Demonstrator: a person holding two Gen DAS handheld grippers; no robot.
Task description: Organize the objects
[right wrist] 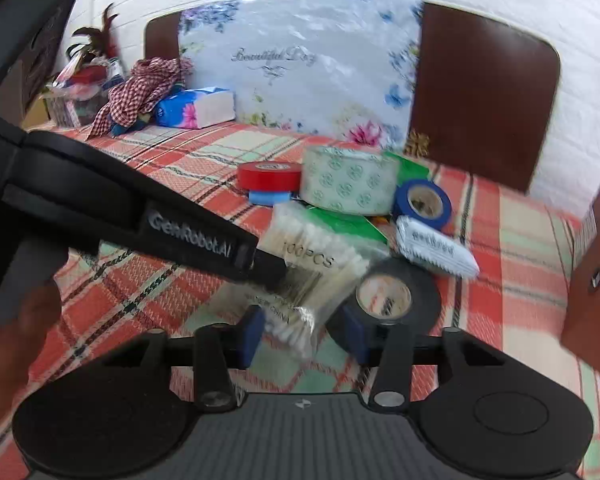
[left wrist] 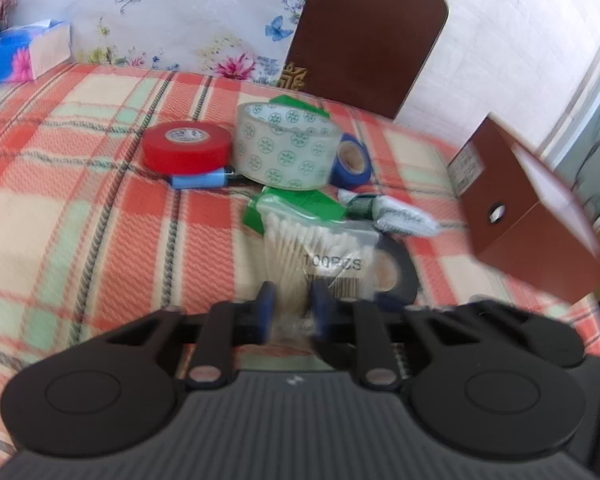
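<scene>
A clear bag of cotton swabs (left wrist: 320, 248) marked 100PCS lies on the plaid cloth, and my left gripper (left wrist: 292, 304) is shut on its near end. In the right wrist view the left gripper reaches in from the left onto the same bag (right wrist: 312, 264). My right gripper (right wrist: 304, 332) is open, its fingers either side of the bag's near end, beside a black tape roll (right wrist: 384, 296). Behind lie a red tape roll (left wrist: 186, 146), a clear patterned tape roll (left wrist: 288, 148), a blue tape roll (left wrist: 352, 160), a blue lighter (left wrist: 200, 180), green packets (left wrist: 300, 204) and a white tube (left wrist: 404, 216).
A brown box (left wrist: 540, 216) stands at the right. A tissue pack (left wrist: 20, 54) lies at the back left. A floral bag (left wrist: 172, 12) and brown chair back (left wrist: 364, 32) stand behind. A checked cloth (right wrist: 140, 88) and clutter lie at the far left.
</scene>
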